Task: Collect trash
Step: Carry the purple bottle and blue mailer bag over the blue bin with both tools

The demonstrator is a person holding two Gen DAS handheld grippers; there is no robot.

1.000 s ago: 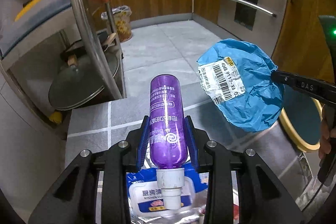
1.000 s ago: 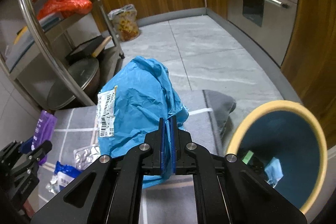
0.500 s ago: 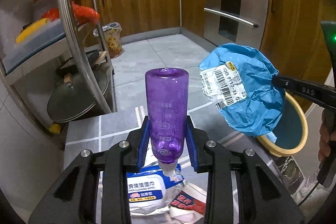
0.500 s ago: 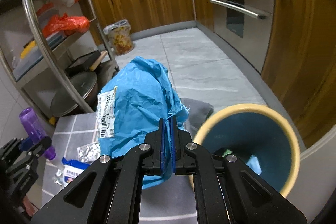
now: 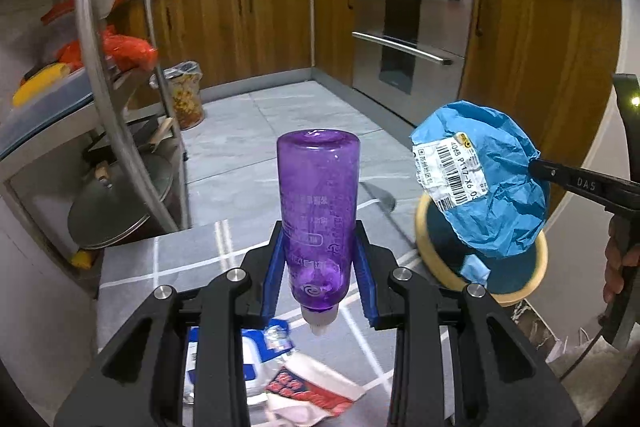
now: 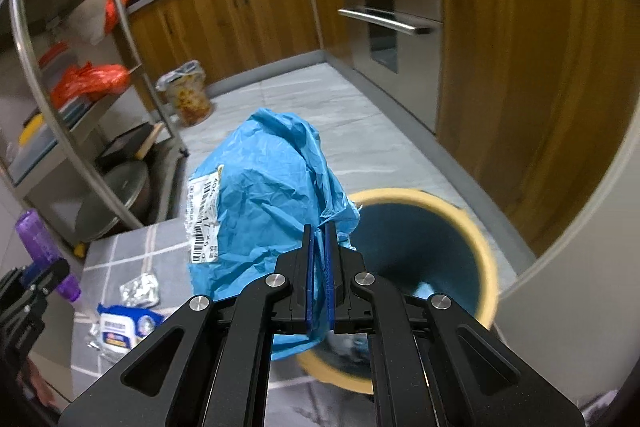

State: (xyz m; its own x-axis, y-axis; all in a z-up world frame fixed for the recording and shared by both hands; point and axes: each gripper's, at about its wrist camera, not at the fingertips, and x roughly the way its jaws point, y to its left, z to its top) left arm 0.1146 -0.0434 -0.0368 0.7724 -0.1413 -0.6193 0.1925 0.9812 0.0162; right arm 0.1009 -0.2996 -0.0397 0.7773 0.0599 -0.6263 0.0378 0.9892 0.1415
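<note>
Trash in both grippers, and the bin is close. The right gripper has its jaws pinched nearly together on a fold of the crumpled blue mailer bag, which hangs in the air at the near rim of the yellow-rimmed bin, partly over its mouth. That pinch is thin; my worry is the slick plastic sliding out and dropping on the rim, or the billowing bag catching the edge and spilling outside. The left gripper holds the purple bottle low on its body, cap end down, base standing tall above the pads. Top-heavy grip, so a quick swing could pivot it loose. More litter waits on the grey mat: a wipes packet and a foil scrap.
</note>
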